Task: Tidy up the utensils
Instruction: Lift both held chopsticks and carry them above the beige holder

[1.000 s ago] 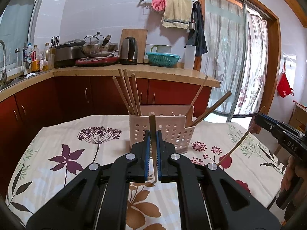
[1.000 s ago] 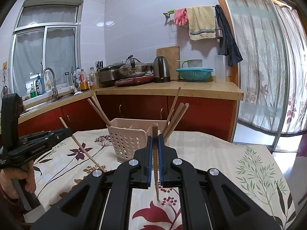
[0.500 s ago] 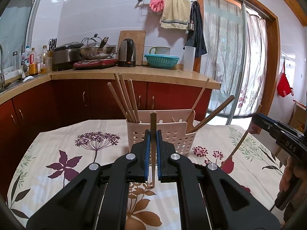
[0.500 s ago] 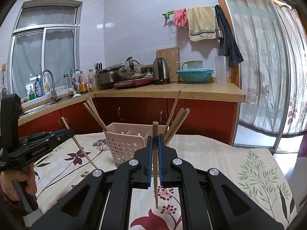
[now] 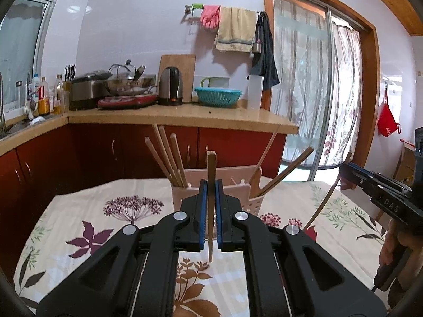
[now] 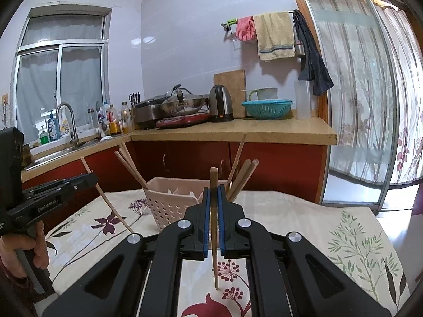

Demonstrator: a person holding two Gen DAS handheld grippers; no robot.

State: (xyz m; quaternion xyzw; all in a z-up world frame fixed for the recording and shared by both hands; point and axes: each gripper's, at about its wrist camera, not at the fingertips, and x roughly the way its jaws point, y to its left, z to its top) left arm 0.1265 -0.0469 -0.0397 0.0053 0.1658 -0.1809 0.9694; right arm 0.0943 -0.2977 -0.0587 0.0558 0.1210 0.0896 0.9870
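Ahead of both tongs, the basket (image 5: 211, 185) was set on the counter (image 5: 79, 227). A chopstick (image 5: 211, 206) was clamped upright in the left tongs (image 5: 210, 211), another chopstick (image 6: 214, 227) in the right tongs (image 6: 213, 219). Either might be snagged on the rim if lowered tilted, and the basket tipped.

the right gripper (image 6: 211, 192) clamps an upright wooden chopstick (image 6: 213, 227) over the floral-cloth table (image 6: 343, 237). beyond stands a pale pink perforated plastic utensil basket (image 6: 169, 208) near the table's far edge, holding wooden chopsticks (image 6: 242, 178).
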